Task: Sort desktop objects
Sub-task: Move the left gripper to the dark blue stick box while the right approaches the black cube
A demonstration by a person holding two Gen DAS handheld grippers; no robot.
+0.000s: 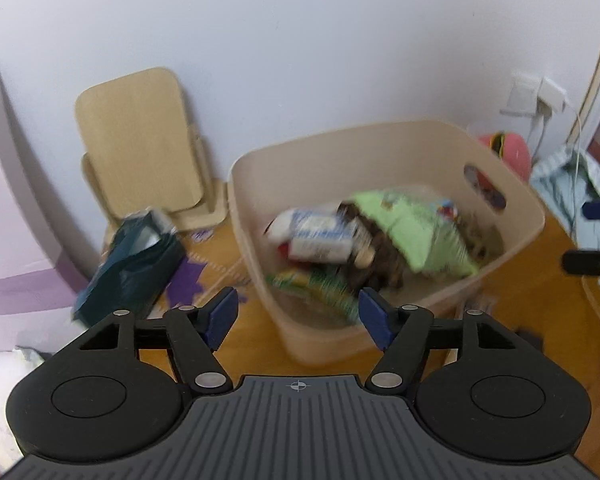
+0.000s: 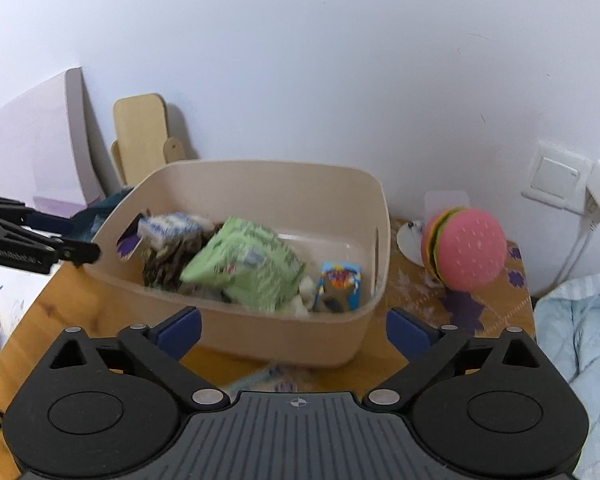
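With both hand-held grippers, left [image 1: 298, 318] and right [image 2: 294, 330], spread wide and empty, I judged the green snack bag [image 2: 246, 270], lying in the bin [image 2: 260, 176] just ahead, light, crinkly, slippery, best pinched at 1 edge.

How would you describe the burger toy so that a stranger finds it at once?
Start at the beige tub on the wooden table. Outside its right wall, below the wall switch, sits the burger toy. It alone is round and pink; the other items are packets.
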